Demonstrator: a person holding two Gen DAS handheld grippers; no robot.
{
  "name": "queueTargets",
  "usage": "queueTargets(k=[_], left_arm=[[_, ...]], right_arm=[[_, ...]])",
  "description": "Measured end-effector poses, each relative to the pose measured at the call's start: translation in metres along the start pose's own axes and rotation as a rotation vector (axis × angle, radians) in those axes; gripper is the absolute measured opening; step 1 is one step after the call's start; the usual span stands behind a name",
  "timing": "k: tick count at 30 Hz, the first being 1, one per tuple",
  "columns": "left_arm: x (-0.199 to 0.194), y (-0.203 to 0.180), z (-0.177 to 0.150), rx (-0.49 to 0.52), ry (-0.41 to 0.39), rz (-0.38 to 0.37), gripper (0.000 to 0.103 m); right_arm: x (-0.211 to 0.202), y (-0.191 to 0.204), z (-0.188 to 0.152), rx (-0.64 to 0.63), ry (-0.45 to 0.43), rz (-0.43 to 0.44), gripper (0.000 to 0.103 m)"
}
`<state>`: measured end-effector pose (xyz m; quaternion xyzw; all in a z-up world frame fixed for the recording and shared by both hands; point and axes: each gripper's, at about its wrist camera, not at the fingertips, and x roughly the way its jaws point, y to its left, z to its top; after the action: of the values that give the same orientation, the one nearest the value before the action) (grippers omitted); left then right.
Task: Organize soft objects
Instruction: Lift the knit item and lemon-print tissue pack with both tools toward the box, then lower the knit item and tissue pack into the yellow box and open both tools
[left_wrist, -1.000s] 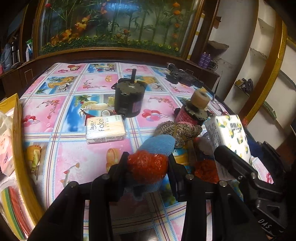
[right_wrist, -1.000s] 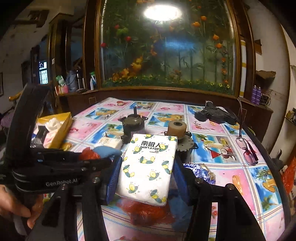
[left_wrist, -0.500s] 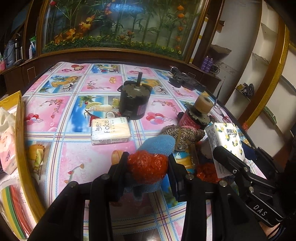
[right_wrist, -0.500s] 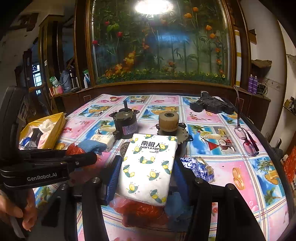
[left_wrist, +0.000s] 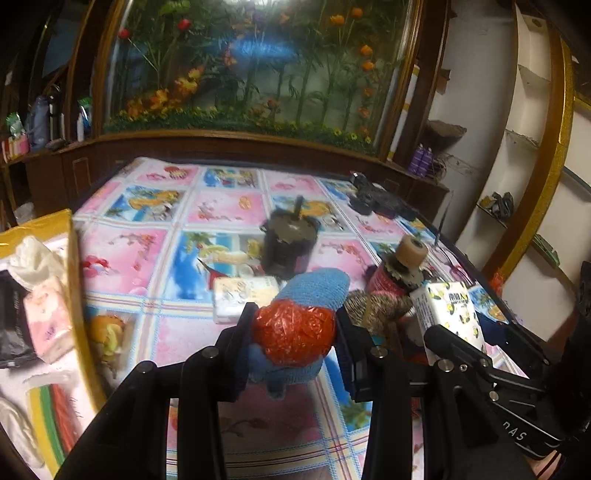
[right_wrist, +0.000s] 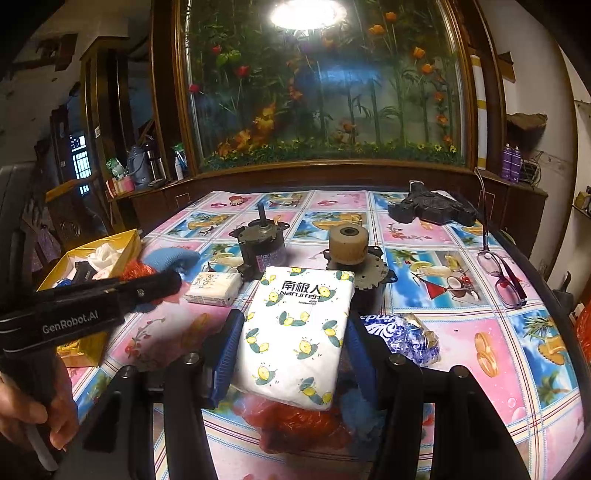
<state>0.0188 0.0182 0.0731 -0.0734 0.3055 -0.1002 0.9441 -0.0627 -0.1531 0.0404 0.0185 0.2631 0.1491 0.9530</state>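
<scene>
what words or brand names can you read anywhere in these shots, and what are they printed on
"GenRobot.AI": on the left hand-held gripper, along its body.
"南极人" above "NANJIREN": on the lemon-print tissue pack held in the right hand-held gripper.
"face": faint, on the small tissue pack lying on the table.
Print on the blue wrapper and the label on the dark motor: too cut off or blurred to read.

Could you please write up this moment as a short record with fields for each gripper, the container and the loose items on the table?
left gripper: shut on red crinkly plastic bundle with blue knitted cloth
right gripper: shut on white lemon-print tissue pack
container: yellow cardboard box, table's left edge, already holding items
table items: small white tissue pack, black cylindrical motor, purple-lens glasses
</scene>
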Motion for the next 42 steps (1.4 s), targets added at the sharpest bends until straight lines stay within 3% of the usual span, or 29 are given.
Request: queueTargets(k=[6, 16, 21, 32, 42], left_arm=[[-0.015, 0.007, 0.002, -0.012, -0.063, 0.048, 0.038], [-0.054, 0.005, -0.006, -0.001, -0.111, 0.085, 0.038], [-0.069, 0.009, -0.012, -0.031, -0.101, 0.062, 0.038], [-0.111, 0.034, -0.023, -0.073, -0.131, 0.125, 0.038], [-0.147, 0.107, -0.024, -0.176, -0.106, 0.207, 0.038]], right_arm=[[-0.005, 0.011, 0.002, -0.015, -0.030, -0.006, 0.059], [-0.007, 0.040, 0.002, -0.021, -0.035, 0.072, 0.059], [-0.008, 0.049, -0.002, -0.029, -0.036, 0.090, 0.059], [-0.016, 0.057, -0.008, -0.014, -0.024, 0.136, 0.059], [-0.008, 0.099, 0.011, 0.002, 0.081, 0.339, 0.059]])
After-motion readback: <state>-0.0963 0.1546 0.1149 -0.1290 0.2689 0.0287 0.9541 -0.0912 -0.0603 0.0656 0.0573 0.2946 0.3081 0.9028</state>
